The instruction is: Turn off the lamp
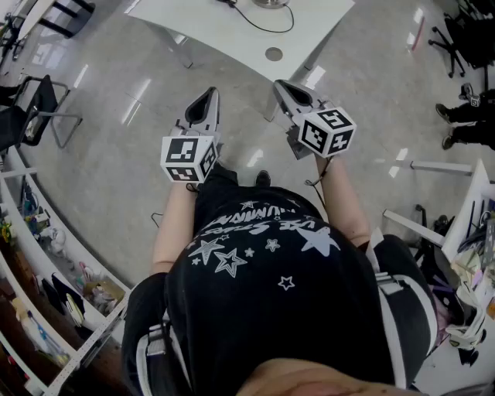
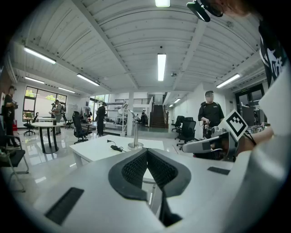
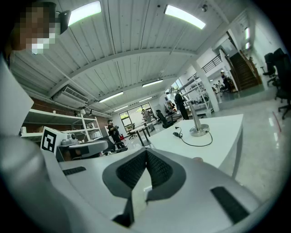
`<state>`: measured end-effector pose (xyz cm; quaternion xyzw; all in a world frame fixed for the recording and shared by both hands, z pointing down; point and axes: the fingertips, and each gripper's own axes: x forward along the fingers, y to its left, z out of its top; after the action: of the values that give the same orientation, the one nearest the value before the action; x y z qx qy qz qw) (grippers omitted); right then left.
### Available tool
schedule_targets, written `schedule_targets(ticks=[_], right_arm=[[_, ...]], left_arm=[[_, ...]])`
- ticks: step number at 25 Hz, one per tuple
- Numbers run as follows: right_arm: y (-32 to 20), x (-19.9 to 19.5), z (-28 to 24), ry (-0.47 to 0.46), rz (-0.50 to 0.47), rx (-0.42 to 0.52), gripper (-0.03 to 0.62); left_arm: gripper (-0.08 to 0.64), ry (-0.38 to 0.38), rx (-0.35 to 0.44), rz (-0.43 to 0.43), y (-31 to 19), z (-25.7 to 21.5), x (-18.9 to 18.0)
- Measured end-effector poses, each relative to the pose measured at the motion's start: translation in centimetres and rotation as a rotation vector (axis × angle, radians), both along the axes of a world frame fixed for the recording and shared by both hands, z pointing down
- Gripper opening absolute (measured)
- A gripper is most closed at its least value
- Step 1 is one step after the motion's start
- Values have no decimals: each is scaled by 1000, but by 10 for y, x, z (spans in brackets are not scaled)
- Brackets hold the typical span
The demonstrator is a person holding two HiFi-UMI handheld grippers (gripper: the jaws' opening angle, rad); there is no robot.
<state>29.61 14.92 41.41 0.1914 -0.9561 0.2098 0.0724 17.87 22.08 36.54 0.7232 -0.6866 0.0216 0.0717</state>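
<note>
**Star-printed shirt [image 1: 263, 263] up close; both grippers closed, empty; lamp [image 1: 269, 3] far ahead**

Head view: the black shirt is filling the lower frame. The left gripper [image 1: 206, 99] and right gripper [image 1: 285, 87] are pointing toward a white table [image 1: 224, 35], well apart from it. The lamp's base is peeking in at the top edge.

Left gripper view: its jaws are pressing together with nothing between them. The lamp [image 2: 135, 132] is standing upright on the table, beside a black cable [image 2: 116, 147].

Right gripper view: its jaws are likewise meeting, empty, with the lamp [image 3: 196, 117] standing on the far tabletop.
</note>
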Motion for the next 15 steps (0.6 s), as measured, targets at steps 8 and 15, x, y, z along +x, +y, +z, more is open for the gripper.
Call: schedule_targets(ticks=[8, 15], right_arm=[[-24, -18, 3, 33, 57, 2, 5], [-55, -67, 2, 58, 103, 7, 5]], left_arm=[[9, 10, 0, 32, -25, 6, -34], [9, 37, 9, 77, -60, 7, -90]])
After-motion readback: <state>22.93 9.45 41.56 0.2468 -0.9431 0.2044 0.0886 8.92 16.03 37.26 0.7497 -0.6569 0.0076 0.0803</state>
